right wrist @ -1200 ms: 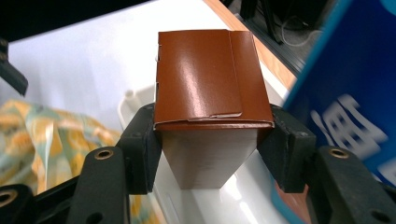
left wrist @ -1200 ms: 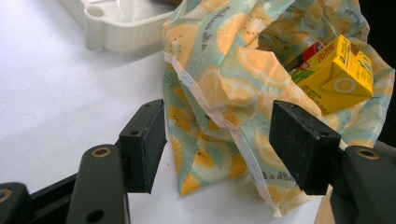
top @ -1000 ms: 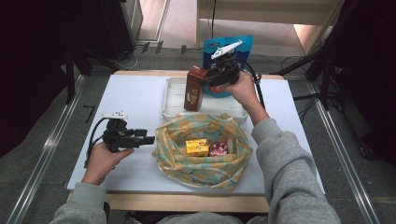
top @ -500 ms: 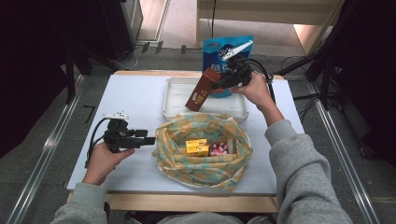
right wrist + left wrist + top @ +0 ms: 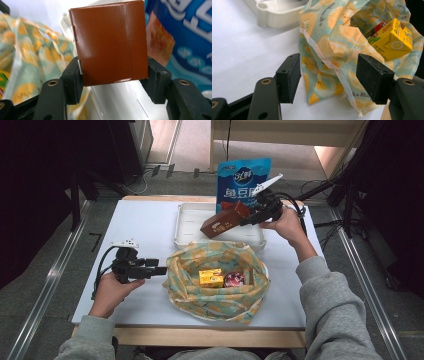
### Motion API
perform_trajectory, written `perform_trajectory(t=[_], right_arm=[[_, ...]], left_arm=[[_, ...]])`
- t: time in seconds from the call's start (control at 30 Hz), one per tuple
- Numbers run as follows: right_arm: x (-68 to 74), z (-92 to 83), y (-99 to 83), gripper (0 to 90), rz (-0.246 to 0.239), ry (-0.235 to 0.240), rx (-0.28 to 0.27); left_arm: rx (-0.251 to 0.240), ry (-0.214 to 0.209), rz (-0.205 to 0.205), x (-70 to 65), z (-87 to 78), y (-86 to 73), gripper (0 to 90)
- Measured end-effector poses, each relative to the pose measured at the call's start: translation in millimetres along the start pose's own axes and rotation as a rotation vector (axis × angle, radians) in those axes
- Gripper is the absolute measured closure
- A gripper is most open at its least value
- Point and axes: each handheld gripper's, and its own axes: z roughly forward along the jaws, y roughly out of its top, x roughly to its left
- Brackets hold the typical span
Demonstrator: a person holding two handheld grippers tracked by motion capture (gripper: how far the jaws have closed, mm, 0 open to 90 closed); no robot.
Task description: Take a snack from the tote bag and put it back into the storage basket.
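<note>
the right tool is gripping a brown carton by its two sides, pads pressing on it, as the right gripper view shows. the carton is hanging tilted over the white tray, which is sitting near the far edge of the tabletop, about the middle of that edge. the carton's lower end is pointing down toward the tray and the cloth bag, its upper end lying toward the tool. a blue snack pouch is standing upright just behind the tray at the far edge, and it is showing blurred at the right of the right gripper view.

the fruit-print cloth bag is sitting open just on the near side of the tray, toward the near edge of the tabletop. a yellow juice box and a small red round item are lying inside it, side by side.

the left tool is resting low toward the left edge of the tabletop, pointing level at the bag's left side. its jaws are standing wide with nothing pressed between them; in the left gripper view the bag's folded cloth is lying just ahead of the pads, and the yellow juice box is peeking from the bag's mouth.
</note>
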Motion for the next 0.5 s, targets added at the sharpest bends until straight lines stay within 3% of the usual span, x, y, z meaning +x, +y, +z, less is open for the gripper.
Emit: perform_trajectory(t=[0.5], right_arm=[[-12.0,17.9,-34.5,41.5,0.063,0.006,0.025]], left_arm=[[-0.001,0.001,0.001,-0.1,0.1,-0.2,37.4]])
